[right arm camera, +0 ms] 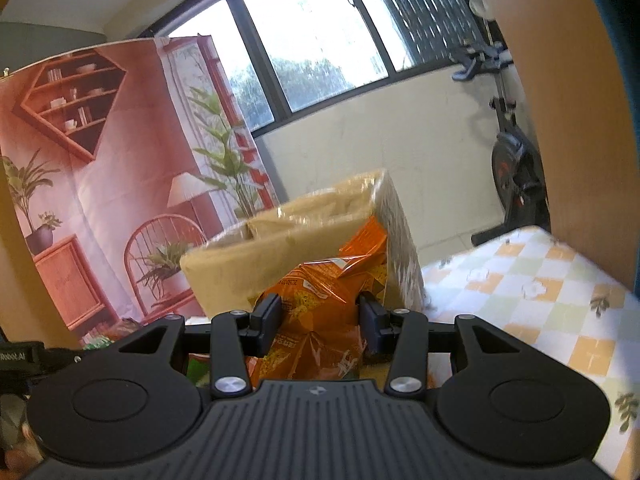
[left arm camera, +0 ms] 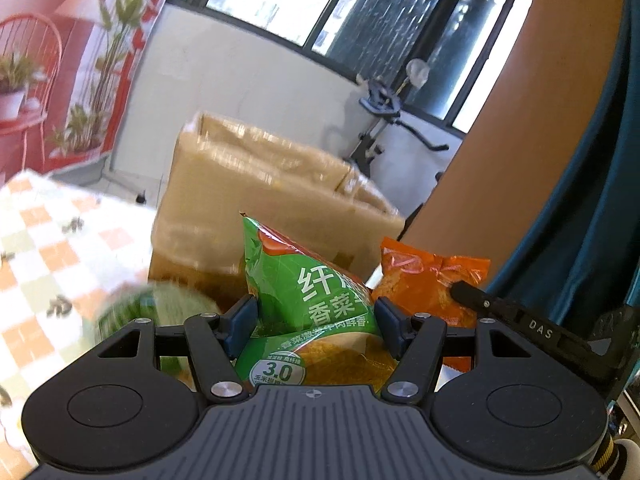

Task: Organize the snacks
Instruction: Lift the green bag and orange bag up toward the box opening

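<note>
Left wrist view: the left claw (left arm camera: 314,320) is clenched on a green crinkly plastic snack bag (left arm camera: 304,300), its blue pads pressing the bag's two sides while the bag's top corner stands up ahead of the fingers. Just right of the claw, a crumpled orange foil snack bag (left arm camera: 424,280) hangs level with the green one, pinched by a black finger of the right claw (left arm camera: 466,292); the two bags sit close together, and whether they touch cannot be told. Straight ahead and beyond stands an open brown cardboard box (left arm camera: 264,184), blurred, its near top edge above the green bag's tip. Left of the claw, the table under an orange-and-white checked cloth (left arm camera: 52,248) runs to its far edge, with open floor past it.

Right wrist view: the right claw (right arm camera: 320,320) grips the orange bag between its dark pads, the bag's crumpled top rising ahead. The cardboard box stands directly beyond, its right corner edge just behind the bag. To the claw's right the checked table lies bare to its far edge. Low at the left, a sliver of the green bag shows.
</note>
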Demonstrator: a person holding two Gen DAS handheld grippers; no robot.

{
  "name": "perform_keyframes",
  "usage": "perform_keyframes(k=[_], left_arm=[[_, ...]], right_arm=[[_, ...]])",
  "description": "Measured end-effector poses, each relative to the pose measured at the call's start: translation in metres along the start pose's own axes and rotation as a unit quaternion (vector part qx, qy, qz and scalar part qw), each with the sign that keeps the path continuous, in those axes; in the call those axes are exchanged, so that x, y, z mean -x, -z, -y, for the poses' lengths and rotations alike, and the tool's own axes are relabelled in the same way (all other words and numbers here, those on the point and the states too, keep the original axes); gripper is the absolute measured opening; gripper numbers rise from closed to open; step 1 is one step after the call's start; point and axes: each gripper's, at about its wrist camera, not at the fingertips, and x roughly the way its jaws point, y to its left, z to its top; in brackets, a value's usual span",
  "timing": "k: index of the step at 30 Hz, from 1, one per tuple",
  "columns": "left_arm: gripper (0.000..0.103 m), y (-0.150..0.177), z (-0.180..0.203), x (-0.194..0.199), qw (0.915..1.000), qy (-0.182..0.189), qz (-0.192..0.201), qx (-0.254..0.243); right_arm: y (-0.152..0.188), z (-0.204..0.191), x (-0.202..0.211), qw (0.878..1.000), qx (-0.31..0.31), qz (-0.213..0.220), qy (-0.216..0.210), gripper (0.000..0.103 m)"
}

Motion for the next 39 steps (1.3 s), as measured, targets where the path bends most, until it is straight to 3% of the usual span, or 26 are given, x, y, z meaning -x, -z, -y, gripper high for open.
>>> perform_keyframes(k=[17, 25, 39], left_arm=[[0.067, -0.062, 0.006, -0.02, 0.997, -0.004, 0.059, -0.05], [0.067, -0.089, -0.007, -0.046, 0.9973, -0.004, 0.065, -0.034], [0.067, -0.126, -0.023, -0.085, 0.9964, -0.02, 0.079, -0.02]], right_arm=[[-0.062, -0.001, -0.021, 0.997, 0.035, 0.066, -0.003, 0.042], [-0.082, -0.005, -0.061, 0.997, 0.042, 0.067, -0.018, 0.036], [-0.124, -0.01, -0.127, 0.993, 0.06, 0.089, -0.051, 0.035]])
